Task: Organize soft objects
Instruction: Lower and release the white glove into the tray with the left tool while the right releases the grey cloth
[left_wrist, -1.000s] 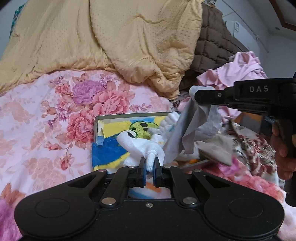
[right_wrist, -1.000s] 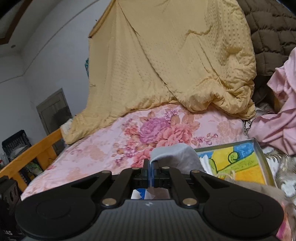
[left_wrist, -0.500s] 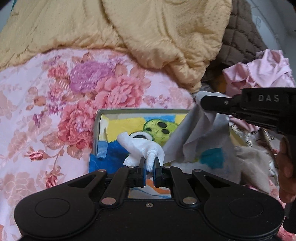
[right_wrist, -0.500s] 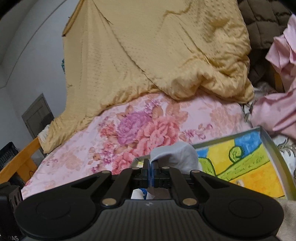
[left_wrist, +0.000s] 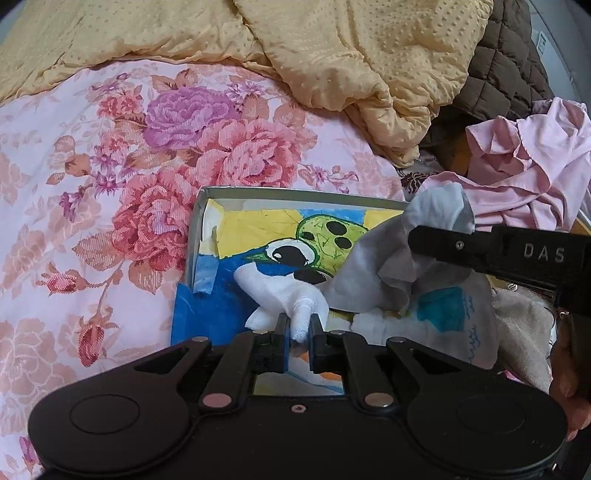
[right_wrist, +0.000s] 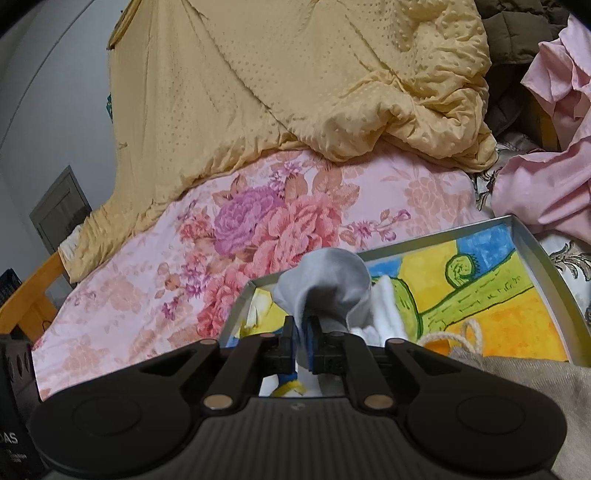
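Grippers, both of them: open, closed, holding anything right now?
Left gripper: closed on a white cloth over the painted tray.
Right gripper: closed on a grey cloth.

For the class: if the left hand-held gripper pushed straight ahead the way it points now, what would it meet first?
The left hand-held gripper is shut on a white cloth, so that bunched cloth leads. Beyond it lies the painted floor of the tray; probably that comes next, though depth is unclear.

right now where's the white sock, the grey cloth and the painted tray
white sock (left_wrist: 280, 291), left wrist view, on its bunched middle above the fingers
grey cloth (right_wrist: 325, 277), right wrist view, on the rounded top fold
painted tray (right_wrist: 546, 266), right wrist view, on the right metal wall
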